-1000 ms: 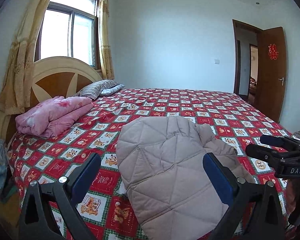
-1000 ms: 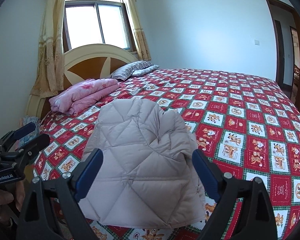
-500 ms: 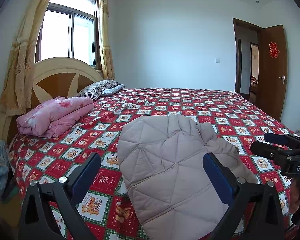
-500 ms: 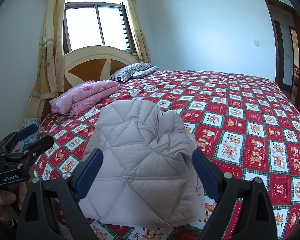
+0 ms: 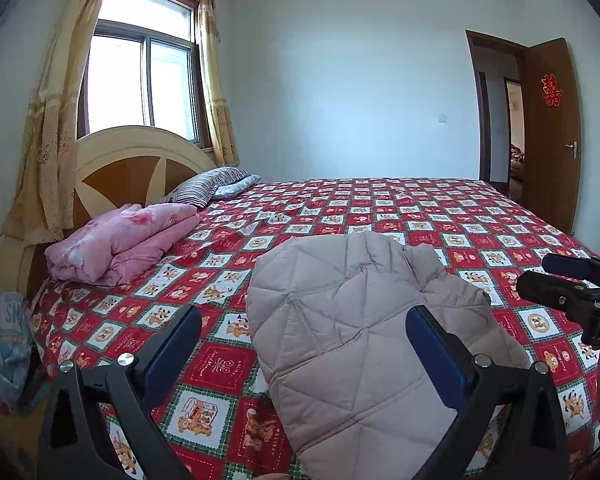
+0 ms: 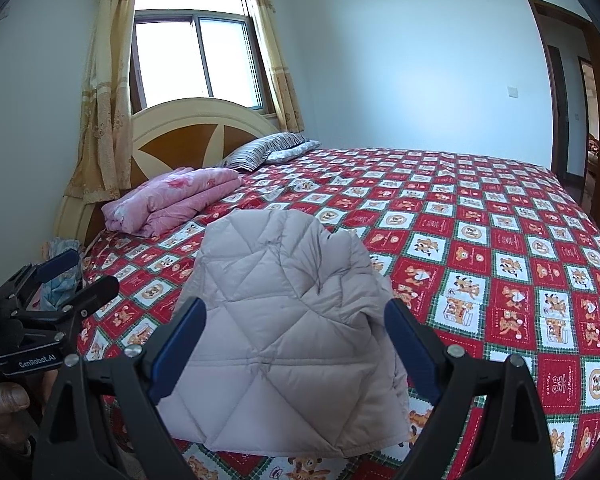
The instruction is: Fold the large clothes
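Jacket [image 6: 288, 320] quilted, puffy, beige, folded; bedspread [image 6: 500, 240] checkered.

Folded quilted jacket [image 6: 288, 320] on bedspread [image 6: 500, 240]

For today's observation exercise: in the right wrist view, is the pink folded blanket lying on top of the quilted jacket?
No, the pink blanket lies near the headboard, apart from the jacket.
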{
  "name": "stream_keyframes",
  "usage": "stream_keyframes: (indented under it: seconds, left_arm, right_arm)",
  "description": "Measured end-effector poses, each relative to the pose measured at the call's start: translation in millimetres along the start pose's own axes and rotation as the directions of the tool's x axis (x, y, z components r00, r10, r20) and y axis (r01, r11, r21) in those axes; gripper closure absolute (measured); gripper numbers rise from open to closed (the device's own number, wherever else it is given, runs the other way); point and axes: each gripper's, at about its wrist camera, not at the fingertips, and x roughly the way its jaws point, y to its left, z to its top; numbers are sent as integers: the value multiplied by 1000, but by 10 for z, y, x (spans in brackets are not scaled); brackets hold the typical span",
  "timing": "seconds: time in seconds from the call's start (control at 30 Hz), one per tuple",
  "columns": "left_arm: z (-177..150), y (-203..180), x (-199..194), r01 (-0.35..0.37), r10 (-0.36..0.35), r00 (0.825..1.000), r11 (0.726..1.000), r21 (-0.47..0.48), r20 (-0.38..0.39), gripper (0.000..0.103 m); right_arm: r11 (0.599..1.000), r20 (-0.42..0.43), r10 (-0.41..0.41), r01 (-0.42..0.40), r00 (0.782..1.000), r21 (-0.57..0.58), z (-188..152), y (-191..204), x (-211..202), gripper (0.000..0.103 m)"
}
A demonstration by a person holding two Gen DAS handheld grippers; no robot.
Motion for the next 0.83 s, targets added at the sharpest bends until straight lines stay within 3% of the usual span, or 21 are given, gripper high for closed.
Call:
stream_keyframes:
  seconds: [0.83]
  left_arm:
    - [-28, 20, -16, -16, 15, 999, 1000, 8, 35, 1]
  right_arm:
    - [1000, -19, 6, -6, 1000, -10, -45, 43, 55, 10]
